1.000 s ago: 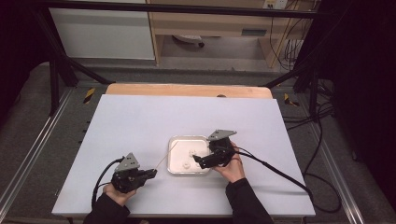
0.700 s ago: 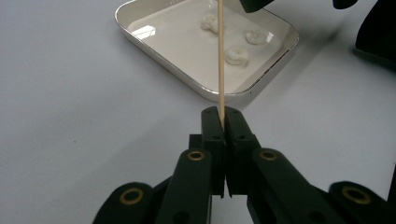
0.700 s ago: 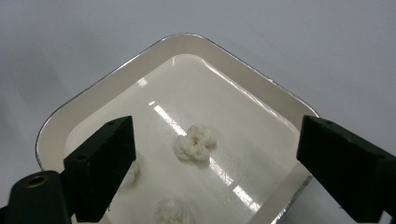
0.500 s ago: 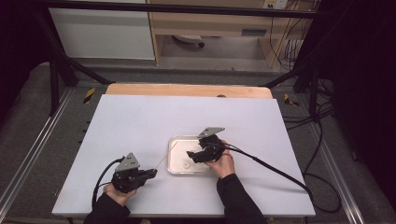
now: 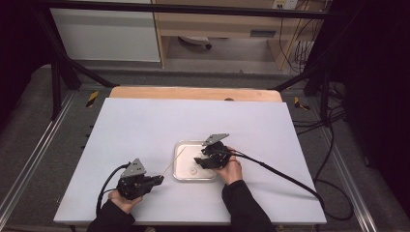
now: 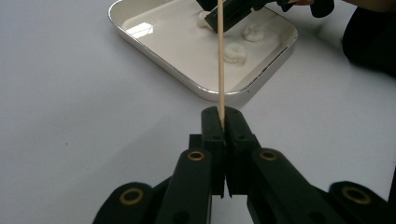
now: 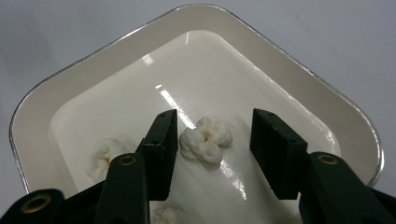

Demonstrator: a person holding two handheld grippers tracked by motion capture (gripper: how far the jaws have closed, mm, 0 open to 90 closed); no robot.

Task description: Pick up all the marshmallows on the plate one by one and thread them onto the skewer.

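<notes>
- From the high view, the white worktop [image 5: 145,125] carries a shallow white tray [image 5: 180,150] toward its near edge, about midway between the left and right edges. The right gripper [image 5: 202,161] hangs over the tray's middle, tipped down into it, which looks like a reach for something inside. The left gripper [image 5: 157,180] rests near the worktop's near-left corner, aimed at the tray, with a thin wooden skewer [image 5: 175,158] running from its tip up across the tray's left rim. I'd guess it is parked there so the skewer's point is ready for whatever the other hand brings.

- In the left gripper view, the left gripper [image 6: 223,122] has its jaws pressed together on the butt end of the skewer [image 6: 220,60], holding it straight ahead like a spike. The stick crosses the tray's [image 6: 140,42] near rim, and its far end is lost against the right gripper above the tray. Pale puffy lumps [image 6: 235,51] lie on the tray floor beyond.

- In the right gripper view, the right gripper [image 7: 212,136] has its jaws spread wide, one either side of a white, crumpled marshmallow-like piece [image 7: 205,137] on the tray's [image 7: 70,88] glossy floor. The piece sits nearer the left jaw and may be brushing it; the other jaw is clear of it. That straddle reads as lining up a pinch, not yet made. Another lump [image 7: 103,156] lies toward the tray's left edge, and a third [image 7: 164,215] peeks below.
</notes>
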